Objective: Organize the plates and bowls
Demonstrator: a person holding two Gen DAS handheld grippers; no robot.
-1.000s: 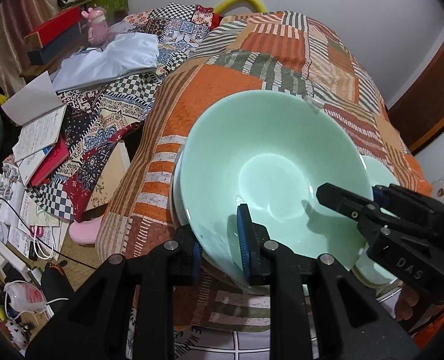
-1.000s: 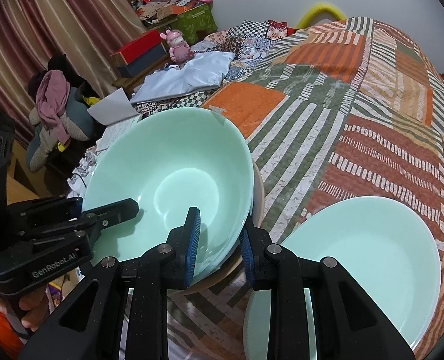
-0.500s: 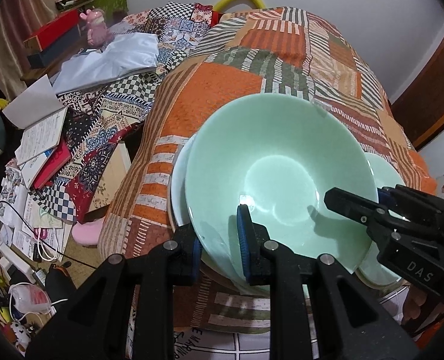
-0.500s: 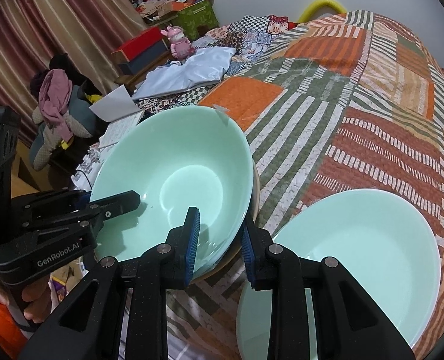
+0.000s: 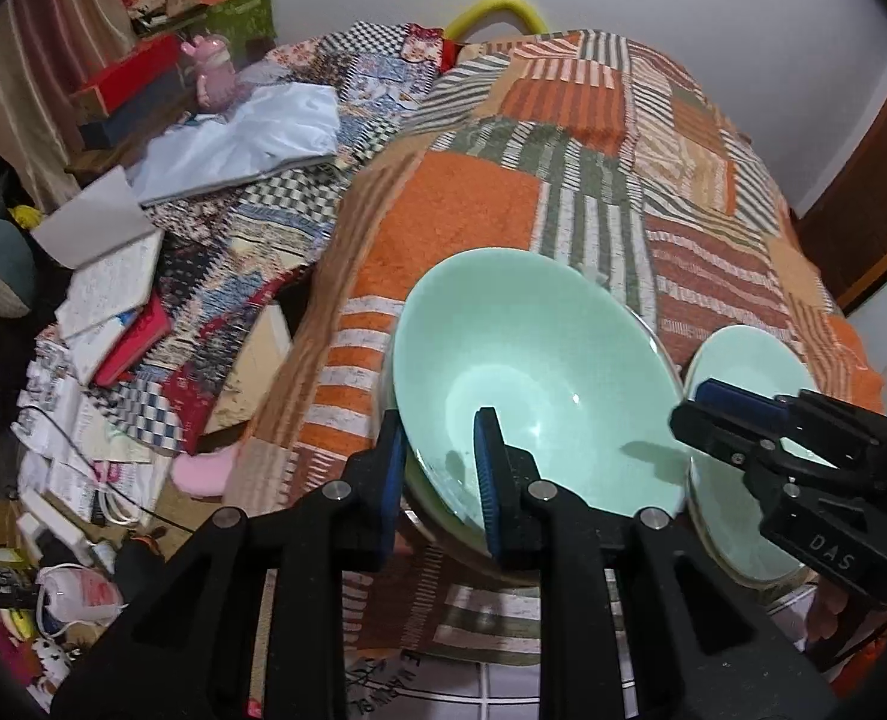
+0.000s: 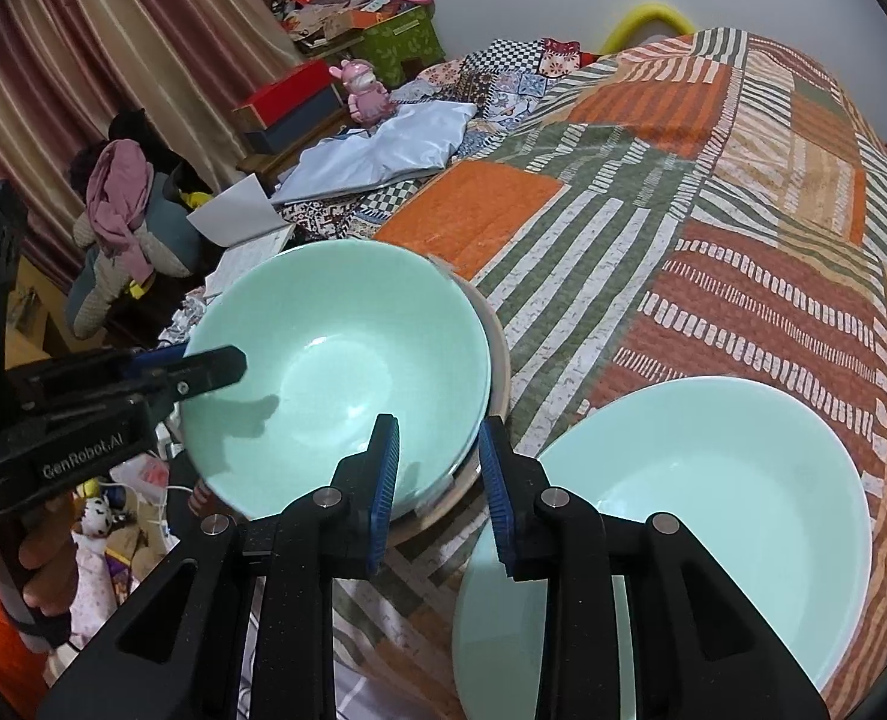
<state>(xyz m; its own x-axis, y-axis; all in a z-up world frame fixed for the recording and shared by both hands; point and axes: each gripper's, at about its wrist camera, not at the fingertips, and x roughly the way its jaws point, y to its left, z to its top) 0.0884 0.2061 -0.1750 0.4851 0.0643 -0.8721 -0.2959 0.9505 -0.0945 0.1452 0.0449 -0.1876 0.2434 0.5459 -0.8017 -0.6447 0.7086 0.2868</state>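
A mint-green bowl [image 5: 533, 372] [image 6: 335, 360] sits nested on a stack of dishes with a tan rim [image 6: 497, 354] at the near edge of the quilted bed. My left gripper [image 5: 440, 456] straddles the bowl's near-left rim, jaws apart with a gap around it. My right gripper [image 6: 437, 468] straddles the bowl's right rim, jaws also apart. It shows in the left wrist view [image 5: 737, 414] too. A second mint-green bowl [image 6: 701, 516] [image 5: 743, 360] lies on the quilt to the right.
The patchwork quilt [image 6: 683, 210] covers the bed beyond the bowls. To the left lie a white cloth [image 5: 245, 144], books [image 5: 113, 294], a pink toy [image 6: 365, 90] and boxes. The floor at lower left is littered with cables and papers.
The bowl has come down and sits level on the stack. Both grippers' jaws have widened a little around its rim. The right gripper has drawn back toward the second bowl.
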